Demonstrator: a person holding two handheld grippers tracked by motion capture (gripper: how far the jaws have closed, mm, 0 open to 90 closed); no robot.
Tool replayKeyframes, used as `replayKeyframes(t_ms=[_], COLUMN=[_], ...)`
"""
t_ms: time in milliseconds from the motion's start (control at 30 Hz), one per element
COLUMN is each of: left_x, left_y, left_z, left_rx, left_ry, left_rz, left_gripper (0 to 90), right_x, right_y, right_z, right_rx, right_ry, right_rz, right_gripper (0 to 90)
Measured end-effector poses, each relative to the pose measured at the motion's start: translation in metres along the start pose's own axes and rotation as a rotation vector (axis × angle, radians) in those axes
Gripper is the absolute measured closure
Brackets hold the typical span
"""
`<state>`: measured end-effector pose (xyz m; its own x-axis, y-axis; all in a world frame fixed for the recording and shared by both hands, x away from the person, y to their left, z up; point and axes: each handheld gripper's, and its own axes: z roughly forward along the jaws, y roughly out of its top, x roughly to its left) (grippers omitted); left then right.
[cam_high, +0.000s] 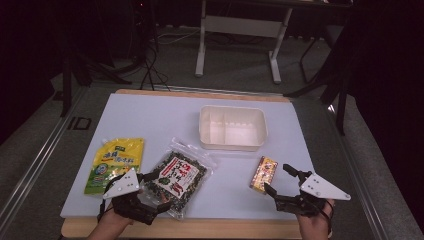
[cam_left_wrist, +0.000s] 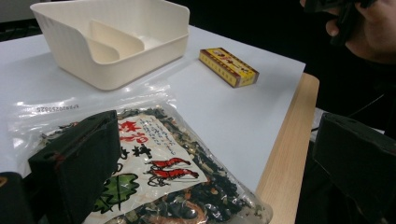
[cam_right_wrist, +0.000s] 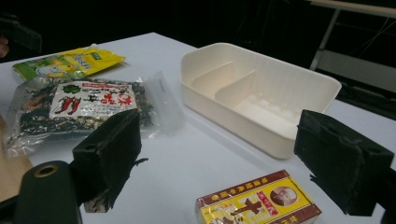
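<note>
A clear bag of dark dried mix with a red-and-white label (cam_high: 177, 177) lies near the table's front edge. My left gripper (cam_high: 159, 190) is open at the bag's near left corner; in the left gripper view the bag (cam_left_wrist: 163, 172) lies under and between the wide jaws of that gripper (cam_left_wrist: 215, 140). A small yellow-and-red box (cam_high: 264, 173) lies to the right. My right gripper (cam_high: 277, 178) stands open just beside it, and the box (cam_right_wrist: 259, 203) sits low between its spread jaws (cam_right_wrist: 219, 140), untouched. A cream divided tray (cam_high: 207, 135) stands empty behind.
A yellow pouch (cam_high: 115, 164) lies at the left, beside the bag. The white board (cam_high: 150, 120) rests on a wooden tabletop whose edge (cam_high: 200, 227) runs along the front. A desk frame (cam_high: 240, 30) stands on the floor beyond.
</note>
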<state>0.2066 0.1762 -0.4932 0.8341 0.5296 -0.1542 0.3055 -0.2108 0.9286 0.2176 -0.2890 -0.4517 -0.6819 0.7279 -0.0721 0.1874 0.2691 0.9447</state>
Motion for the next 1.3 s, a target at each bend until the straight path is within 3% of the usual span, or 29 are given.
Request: replayKeyframes(t_ms=[167, 267, 433, 533, 633, 767, 967, 1067, 1167, 1300], left_x=[0.002, 0.002, -0.001, -0.001, 0.002, 0.007, 0.021, 0.033, 0.041, 0.065], left_y=[0.001, 0.004, 0.01, 0.014, 0.023, 0.039, 0.059, 0.069, 0.071, 0.072], left_z=[-0.002, -0.003, -0.004, -0.004, -0.005, -0.005, -0.002, 0.001, 0.004, 0.013], left_rx=[-0.013, -0.019, -0.01, -0.008, -0.018, -0.031, -0.018, 0.002, 0.012, 0.026], left_ry=[-0.01, -0.01, -0.028, -0.029, -0.047, -0.05, -0.037, -0.016, -0.009, 0.012], left_rz=[-0.023, -0.021, 0.011, 0.022, 0.015, 0.036, 0.051, 0.056, 0.047, 0.007], left_gripper=[1.1, 1.1, 1.1, 1.4, 1.8, 2.1, 3.9, 3.9, 4.1, 5.4], right_x=[0.0, 0.002, 0.006, 0.007, 0.009, 0.013, 0.016, 0.018, 0.019, 0.021], right_y=[0.002, 0.003, 0.005, 0.006, 0.008, 0.013, 0.016, 0.016, 0.017, 0.017], right_z=[-0.001, -0.002, -0.001, -0.001, -0.001, -0.001, -0.002, -0.001, 0.0, 0.001], right_rx=[0.005, 0.002, 0.019, 0.015, 0.007, -0.012, -0.021, -0.025, -0.035, -0.033], right_ry=[0.001, 0.0, -0.007, 0.023, 0.038, 0.057, 0.069, 0.047, 0.045, 0.039], right_rz=[0.018, -0.003, -0.04, -0.039, -0.046, -0.067, -0.038, -0.041, -0.033, -0.03], right_gripper=[14.5, 13.8, 12.1, 11.3, 11.0, 11.3, 10.9, 10.3, 10.2, 10.2])
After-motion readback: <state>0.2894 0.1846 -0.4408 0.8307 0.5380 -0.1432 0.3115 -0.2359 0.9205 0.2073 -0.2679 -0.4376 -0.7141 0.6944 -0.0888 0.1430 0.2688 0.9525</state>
